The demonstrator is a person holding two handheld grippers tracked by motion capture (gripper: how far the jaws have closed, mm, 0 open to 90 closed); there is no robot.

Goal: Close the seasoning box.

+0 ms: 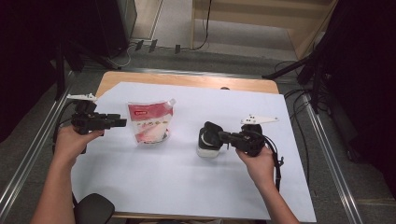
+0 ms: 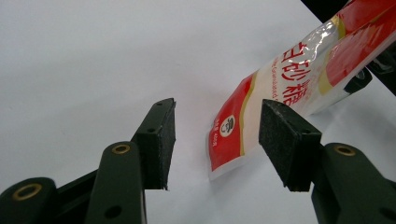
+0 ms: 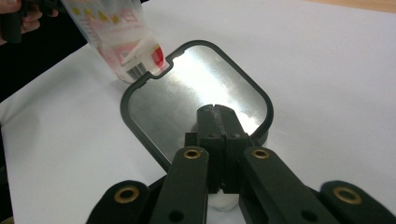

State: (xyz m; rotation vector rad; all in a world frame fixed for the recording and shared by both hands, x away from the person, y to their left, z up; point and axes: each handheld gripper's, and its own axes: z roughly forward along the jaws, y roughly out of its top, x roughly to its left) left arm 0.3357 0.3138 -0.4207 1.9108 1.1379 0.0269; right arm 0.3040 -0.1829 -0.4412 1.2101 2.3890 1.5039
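A red and white spouted pouch (image 1: 149, 123) printed with text stands on the white sheet, left of centre. My left gripper (image 1: 122, 122) is level at the pouch's left side. In the left gripper view the left gripper (image 2: 219, 106) is open, with the pouch's red bottom corner (image 2: 231, 140) in line with the gap and touching neither pad. A white container (image 1: 208, 150) with a black-rimmed lid (image 1: 210, 132) flipped up sits right of centre. My right gripper (image 3: 216, 109) is shut, its tips against the lid's shiny metal inner face (image 3: 187, 93).
A white paper sheet (image 1: 187, 186) covers most of the wooden table (image 1: 187, 80). Metal rails run along both sides. A black rounded object (image 1: 93, 208) sits at the near left edge. Stands and cables crowd the floor beyond the table.
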